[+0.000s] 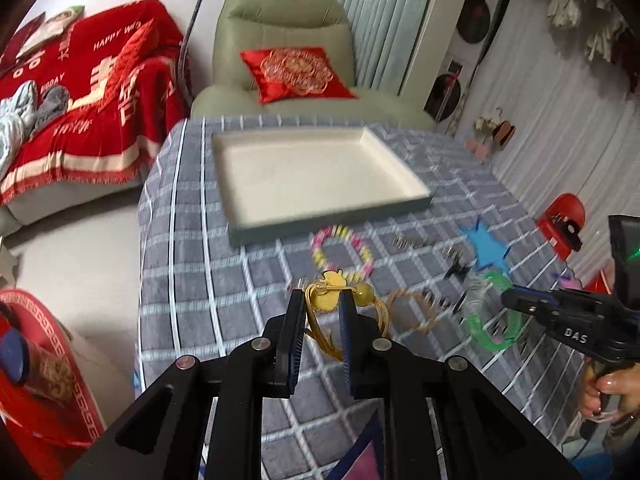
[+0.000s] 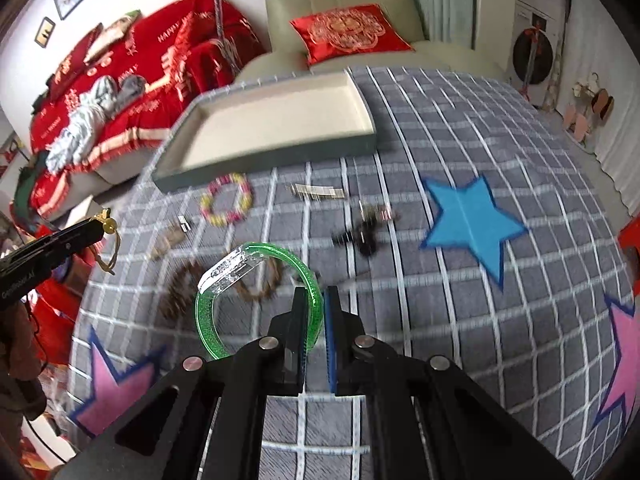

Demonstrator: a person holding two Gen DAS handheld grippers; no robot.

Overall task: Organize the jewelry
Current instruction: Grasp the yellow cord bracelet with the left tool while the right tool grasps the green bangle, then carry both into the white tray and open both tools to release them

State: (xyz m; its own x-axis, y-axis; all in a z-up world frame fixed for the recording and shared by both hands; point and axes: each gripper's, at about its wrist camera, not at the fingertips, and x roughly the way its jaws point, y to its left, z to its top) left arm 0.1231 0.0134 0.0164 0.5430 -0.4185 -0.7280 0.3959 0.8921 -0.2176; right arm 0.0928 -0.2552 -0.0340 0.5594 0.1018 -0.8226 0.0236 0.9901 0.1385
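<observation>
Up close, the left gripper (image 1: 322,300) has its two blue-padded fingers drawn in around a gold wire bracelet (image 1: 326,322), whose flat gold charm and round bead sit at the fingertips while the wire loops hang down between and beside the fingers, lifted off the cloth. The right gripper (image 2: 316,300) pinches the band of a translucent green bangle (image 2: 262,300), the ring standing out to the left of its fingers with a clear plastic segment at the top. Beneath both lies a grey checked tablecloth (image 2: 440,320) with a blue star (image 2: 472,224) and pink star patches. On the cloth, just beyond the grippers, rest a brown beaded bracelet (image 1: 412,312), a pink-and-yellow bead bracelet (image 2: 226,200), a silver chain piece (image 2: 316,192) and a small dark clip-like item (image 2: 362,236), too blurred to identify. Farther back sits a shallow white-lined tray (image 1: 312,176), the bead bracelet lying just beside its near wall. Behind the table stand a green armchair (image 1: 280,20) with a red cushion (image 1: 296,72).
</observation>
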